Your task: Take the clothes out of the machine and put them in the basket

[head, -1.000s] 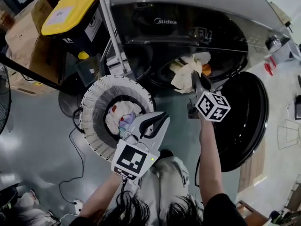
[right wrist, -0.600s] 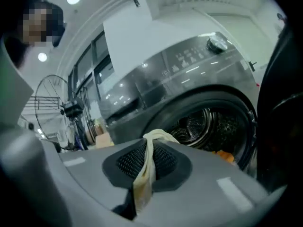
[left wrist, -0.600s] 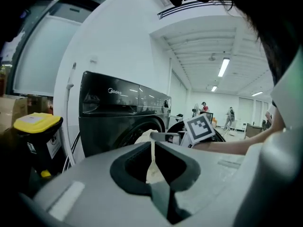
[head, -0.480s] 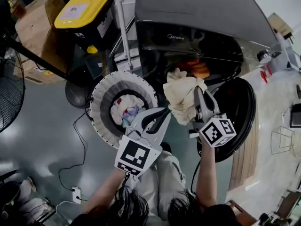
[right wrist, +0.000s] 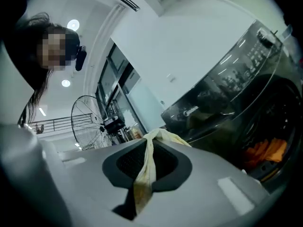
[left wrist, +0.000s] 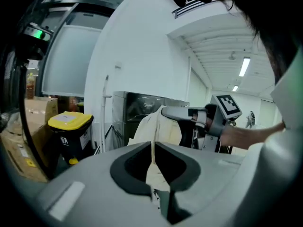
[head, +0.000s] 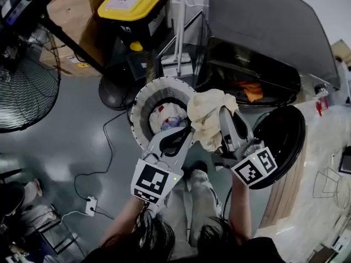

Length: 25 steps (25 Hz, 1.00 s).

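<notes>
Up in the air, between machine (head: 258, 59) and basket (head: 143, 98): one cream cloth (head: 205, 111). Pinched tight in the right gripper (head: 226, 114), with a fold squeezed between its closed jaws. Pinched too in the left gripper (head: 187, 131), closed on a thin bit of the edge. Hanging right at the basket rim, on the side near the machine, not yet in.

Probably carrying time now. To do it well: move both grippers together toward the middle of the basket, over the clothes (head: 167, 116) already inside. Hold tight on the way, no letting go early, or down to the floor (head: 82, 125). Lift high enough to clear the rim, so no dragging and no tipping the basket. Once right over the hole, lower a little, then open both jaws at once. Open just one and risk a snag on the other. Afterwards, back to the machine: door (head: 285, 136) wide open, orange cloth (head: 249, 89) waiting inside.
</notes>
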Tool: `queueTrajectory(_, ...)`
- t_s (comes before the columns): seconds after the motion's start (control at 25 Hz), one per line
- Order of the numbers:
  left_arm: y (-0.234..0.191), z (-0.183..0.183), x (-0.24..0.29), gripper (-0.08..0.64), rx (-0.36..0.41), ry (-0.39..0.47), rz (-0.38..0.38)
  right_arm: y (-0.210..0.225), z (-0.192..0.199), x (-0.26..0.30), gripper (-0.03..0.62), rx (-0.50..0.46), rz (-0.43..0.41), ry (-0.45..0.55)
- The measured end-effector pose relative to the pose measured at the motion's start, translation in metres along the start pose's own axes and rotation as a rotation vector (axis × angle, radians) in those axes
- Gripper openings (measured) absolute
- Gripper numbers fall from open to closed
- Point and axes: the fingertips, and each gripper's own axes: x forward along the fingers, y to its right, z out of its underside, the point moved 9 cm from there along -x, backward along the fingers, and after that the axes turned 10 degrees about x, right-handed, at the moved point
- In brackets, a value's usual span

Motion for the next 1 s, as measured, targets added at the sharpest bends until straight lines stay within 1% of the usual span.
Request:
queueTrajectory(0.24, -0.036, -0.005, -0.050, 0.015, 0.007, -0.047, -0.140, -0.038, 0.005, 0.054, 0.046, 0.039, -0.114, -0.058)
queueTrajectory(0.36, -0.048, 0.001, -0.076, 0.015, -0.028, -0.053, -0.220, -0.057, 0.015, 0.075, 0.046, 0.040, -0.173, -0.105)
queueTrajectory(0.52, -0.059, 0.013, -0.105, 0.015, -0.078, -0.066, -0.321, -0.078, 0.043, 0.100, 0.046, 0.037, -0.249, -0.200)
queueTrajectory(0.64, -0.066, 0.019, -0.113, 0.015, -0.093, -0.070, -0.358, -0.072, 0.072, 0.114, 0.046, 0.005, -0.246, -0.291)
queueTrajectory(0.84, -0.069, 0.035, -0.120, 0.015, -0.128, -0.086, -0.400, -0.044, 0.132, 0.125, 0.047, -0.082, -0.204, -0.489)
queueTrajectory(0.92, -0.071, 0.041, -0.118, 0.015, -0.135, -0.091, -0.406, -0.029, 0.155, 0.127, 0.048, -0.157, -0.187, -0.576)
queueTrajectory(1.0, -0.073, 0.046, -0.116, 0.015, -0.146, -0.092, -0.414, -0.015, 0.176, 0.129, 0.048, -0.259, -0.172, -0.662)
